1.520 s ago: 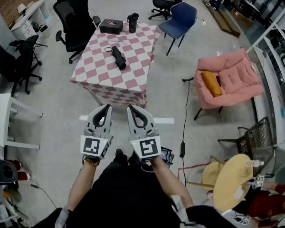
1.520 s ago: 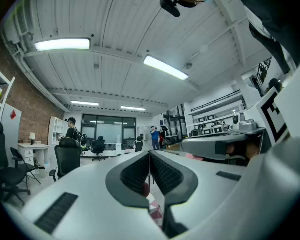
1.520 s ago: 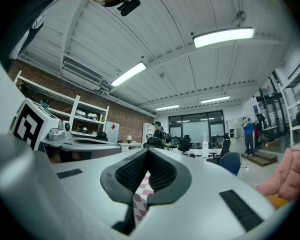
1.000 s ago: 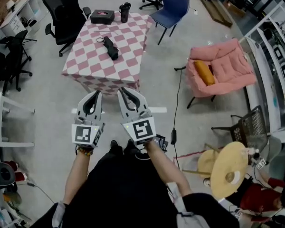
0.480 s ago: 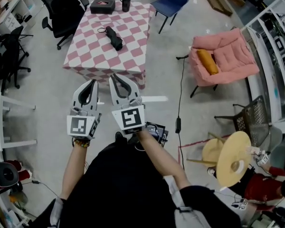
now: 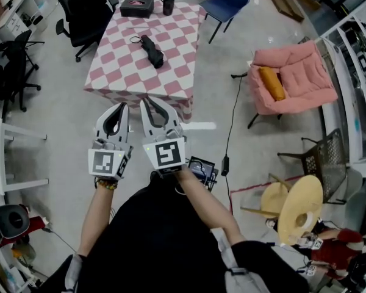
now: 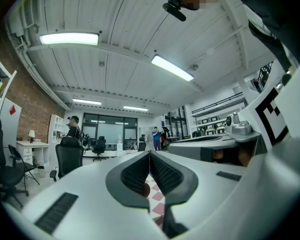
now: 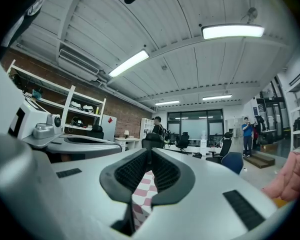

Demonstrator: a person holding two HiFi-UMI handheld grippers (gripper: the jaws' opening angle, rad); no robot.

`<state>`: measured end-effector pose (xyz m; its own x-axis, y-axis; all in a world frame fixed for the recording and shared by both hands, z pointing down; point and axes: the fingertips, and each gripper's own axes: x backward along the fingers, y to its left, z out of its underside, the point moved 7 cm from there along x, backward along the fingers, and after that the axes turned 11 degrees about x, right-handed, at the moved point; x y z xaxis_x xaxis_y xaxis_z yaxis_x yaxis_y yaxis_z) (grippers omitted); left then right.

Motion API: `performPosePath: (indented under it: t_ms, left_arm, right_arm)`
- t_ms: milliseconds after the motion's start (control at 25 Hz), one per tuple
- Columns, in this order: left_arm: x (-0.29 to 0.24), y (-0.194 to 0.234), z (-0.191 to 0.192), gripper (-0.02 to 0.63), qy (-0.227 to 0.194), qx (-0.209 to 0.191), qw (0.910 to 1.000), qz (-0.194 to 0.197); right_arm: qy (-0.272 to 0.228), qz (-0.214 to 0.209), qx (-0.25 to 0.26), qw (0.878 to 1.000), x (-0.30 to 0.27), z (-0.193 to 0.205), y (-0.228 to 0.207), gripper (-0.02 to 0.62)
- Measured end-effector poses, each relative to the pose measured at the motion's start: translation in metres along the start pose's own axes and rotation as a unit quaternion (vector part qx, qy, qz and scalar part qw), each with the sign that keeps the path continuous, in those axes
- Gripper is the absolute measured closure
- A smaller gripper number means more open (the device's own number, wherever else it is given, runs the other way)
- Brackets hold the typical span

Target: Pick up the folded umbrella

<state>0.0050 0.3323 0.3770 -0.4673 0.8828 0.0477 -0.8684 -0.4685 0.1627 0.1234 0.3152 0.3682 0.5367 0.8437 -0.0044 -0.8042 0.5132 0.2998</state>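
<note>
White-shelled, the left gripper and right gripper each have their jaws pressed together with nothing between them. Their own views catch only a sliver of the checked table below the pads, under a wide sweep of ceiling. The head view alone shows the folded umbrella, lying slantwise near the middle of the table top, well apart from both grippers. Both forearms reach forward from the body, with the grippers side by side and level, short of the table's near edge. At its far edge stand a black box and a dark bottle
</note>
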Motion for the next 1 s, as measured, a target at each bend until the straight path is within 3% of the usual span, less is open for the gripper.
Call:
performPosePath:
  t_ms: [1000]
  left_arm:
    - [-0.122, 0.003, 0.007, 0.592, 0.013, -0.013, 0.9996, -0.023]
  right_arm:
    - [-0.018, -0.017, -0.006, 1.0, -0.061, 0.043, -0.095, 0.577]
